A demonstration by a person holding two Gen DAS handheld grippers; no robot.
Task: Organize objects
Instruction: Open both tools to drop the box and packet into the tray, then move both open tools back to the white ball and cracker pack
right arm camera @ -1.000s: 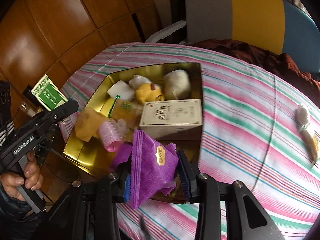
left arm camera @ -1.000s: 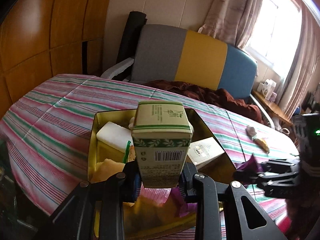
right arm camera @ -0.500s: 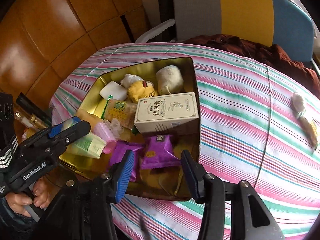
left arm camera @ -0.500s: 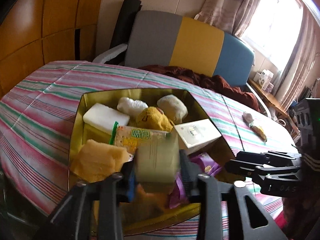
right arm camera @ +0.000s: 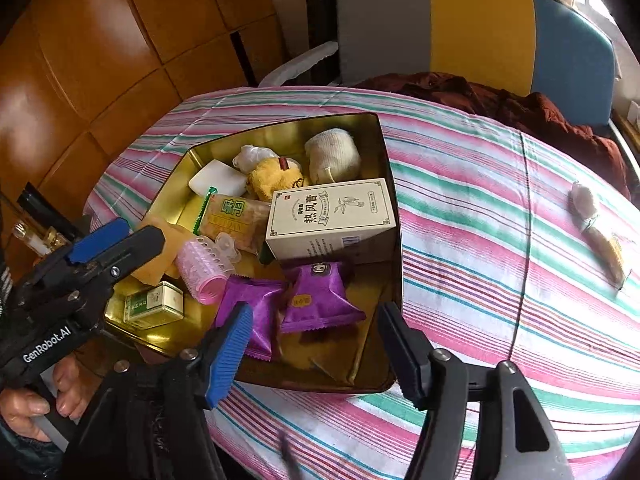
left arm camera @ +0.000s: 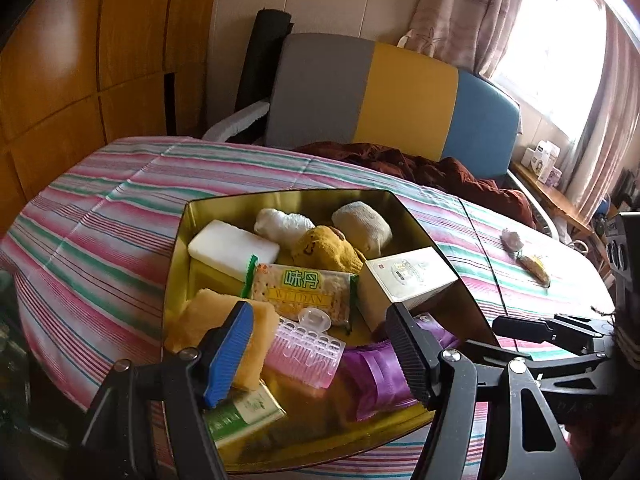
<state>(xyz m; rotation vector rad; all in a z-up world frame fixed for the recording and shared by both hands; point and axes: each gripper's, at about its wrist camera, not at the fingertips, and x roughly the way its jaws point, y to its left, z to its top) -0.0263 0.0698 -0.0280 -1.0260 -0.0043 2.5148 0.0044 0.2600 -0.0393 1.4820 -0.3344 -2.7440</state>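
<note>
Left wrist view: your left claw (left arm camera: 320, 354) has just been opening and stands empty; the green box (left arm camera: 240, 414) lies in the gold tin (left arm camera: 176, 248) below its left finger.

Right wrist view: your right claw (right arm camera: 312, 348) has likewise just been opening, the purple packet (right arm camera: 318, 298) dropped just ahead. Beyond, rightward, small items (right arm camera: 598, 226) wait on the bench (right arm camera: 500, 240).

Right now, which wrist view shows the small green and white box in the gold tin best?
The right wrist view: the small green and white box lies whole and unobstructed in the gold tin. In the left wrist view, that box is partly hidden behind the left gripper.
</note>
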